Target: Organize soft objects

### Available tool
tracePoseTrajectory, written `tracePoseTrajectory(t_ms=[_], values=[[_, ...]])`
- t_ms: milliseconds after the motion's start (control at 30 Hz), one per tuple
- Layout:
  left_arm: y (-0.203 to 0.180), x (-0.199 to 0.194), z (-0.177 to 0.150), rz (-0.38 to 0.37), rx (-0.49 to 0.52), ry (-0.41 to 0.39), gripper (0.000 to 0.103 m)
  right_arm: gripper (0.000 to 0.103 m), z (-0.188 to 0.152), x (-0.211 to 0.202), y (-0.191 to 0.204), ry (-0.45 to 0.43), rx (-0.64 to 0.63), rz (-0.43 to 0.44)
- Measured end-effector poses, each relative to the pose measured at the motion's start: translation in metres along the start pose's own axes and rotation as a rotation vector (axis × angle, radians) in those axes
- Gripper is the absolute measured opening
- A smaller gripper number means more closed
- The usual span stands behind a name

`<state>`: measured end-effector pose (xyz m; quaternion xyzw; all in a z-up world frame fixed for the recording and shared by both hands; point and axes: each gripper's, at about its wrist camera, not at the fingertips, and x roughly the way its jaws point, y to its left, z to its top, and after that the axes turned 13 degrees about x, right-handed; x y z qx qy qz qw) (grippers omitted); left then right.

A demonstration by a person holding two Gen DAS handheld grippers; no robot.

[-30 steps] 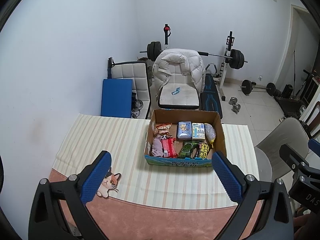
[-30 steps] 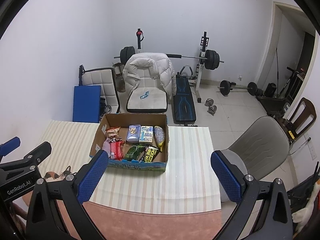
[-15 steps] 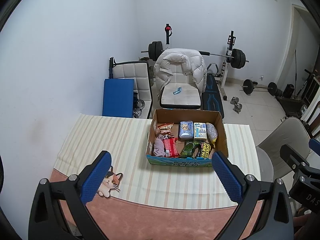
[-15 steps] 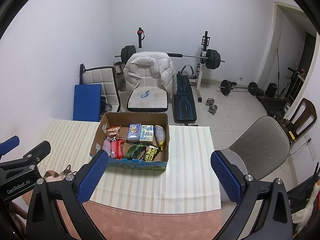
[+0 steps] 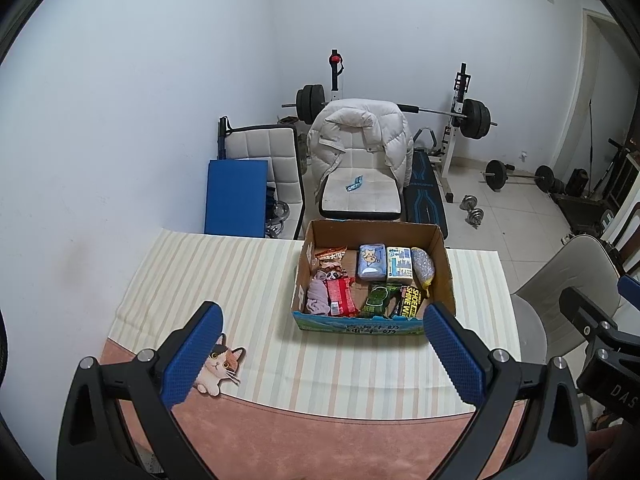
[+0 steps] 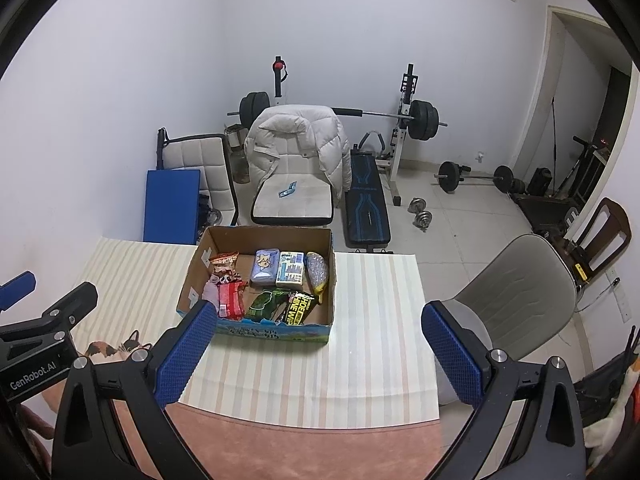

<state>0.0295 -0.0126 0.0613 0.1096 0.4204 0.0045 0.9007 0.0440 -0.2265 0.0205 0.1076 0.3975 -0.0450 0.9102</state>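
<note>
An open cardboard box stands on the striped tablecloth; it also shows in the right wrist view. Inside lie several soft packs: a blue tissue pack, a white-blue pack, a red pack, a lilac cloth, a green pack and an orange snack bag. My left gripper is open and empty, high above the table's near side. My right gripper is open and empty, also well short of the box.
A cat-shaped cutout lies on the cloth at the near left. A grey chair stands at the table's right. Beyond the table are a white chair with a puffy jacket, a blue mat and a weight bench.
Both views have shifted slightly: the box sits a little farther up and right in each frame. Both grippers stay open and empty.
</note>
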Motion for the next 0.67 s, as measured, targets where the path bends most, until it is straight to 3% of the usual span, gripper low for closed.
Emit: tracePoseTrajectory(t_ms=[667], values=[[0.0005,-0.0023,0.0037,-0.012,-0.001,-0.008,0.103,0.103,-0.0019,0.0025,-0.0040,0.000,-0.004,-0.002]])
